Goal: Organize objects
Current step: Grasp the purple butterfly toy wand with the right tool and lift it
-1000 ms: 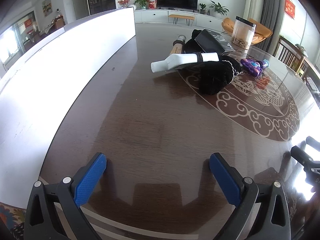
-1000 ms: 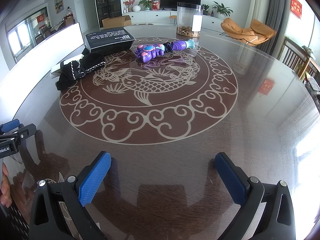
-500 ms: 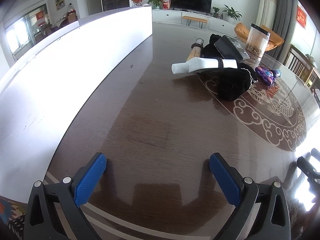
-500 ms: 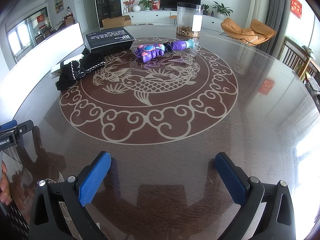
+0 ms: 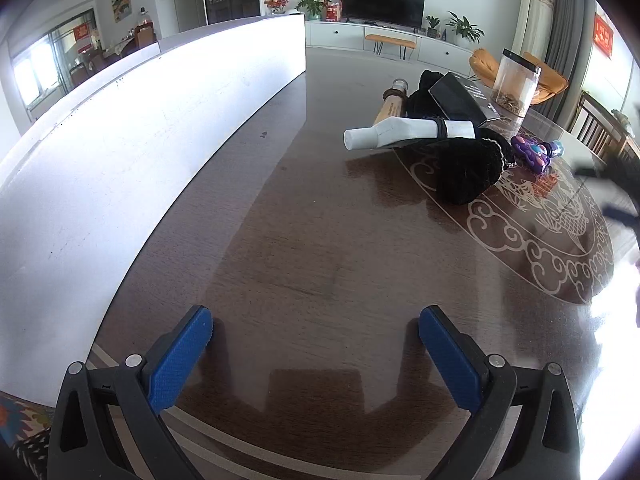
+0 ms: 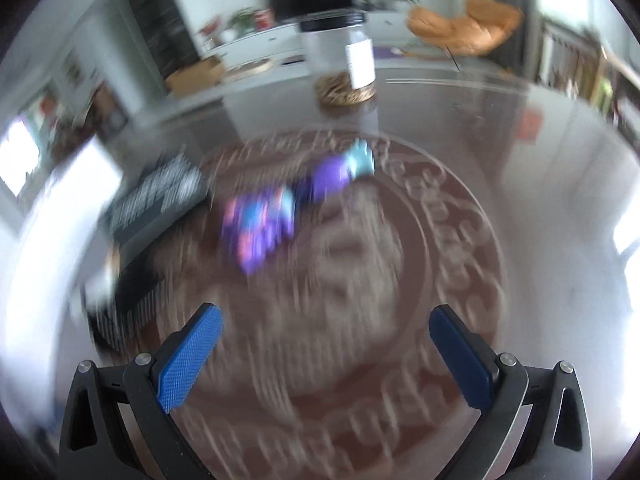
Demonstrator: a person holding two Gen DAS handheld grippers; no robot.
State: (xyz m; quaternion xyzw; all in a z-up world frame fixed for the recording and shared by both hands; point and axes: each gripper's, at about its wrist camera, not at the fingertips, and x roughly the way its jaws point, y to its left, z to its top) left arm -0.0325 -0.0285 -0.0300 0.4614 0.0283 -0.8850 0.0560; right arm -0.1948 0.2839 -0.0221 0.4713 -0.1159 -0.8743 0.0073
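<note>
My left gripper (image 5: 316,332) is open and empty above bare dark wood, well short of the pile. The pile holds a white nozzle-shaped tool (image 5: 404,134), a black knit cloth (image 5: 468,172), a black box (image 5: 460,100), a wooden-handled item (image 5: 390,106) and a purple toy (image 5: 534,152). My right gripper (image 6: 326,326) is open and empty. Its view is blurred by motion. The purple toy (image 6: 280,216) lies just ahead of it, with the black box (image 6: 156,200) to the left and a clear jar (image 6: 344,64) behind.
A white partition (image 5: 120,152) runs along the table's left side. The clear jar (image 5: 514,84) stands at the far right in the left wrist view. The round carved pattern (image 5: 560,232) covers the table's middle. Chairs stand beyond the far edge.
My right gripper has moved fast forward toward the purple toy, blurring its view. My left gripper has shifted a little, with the pile now further right in its view.
</note>
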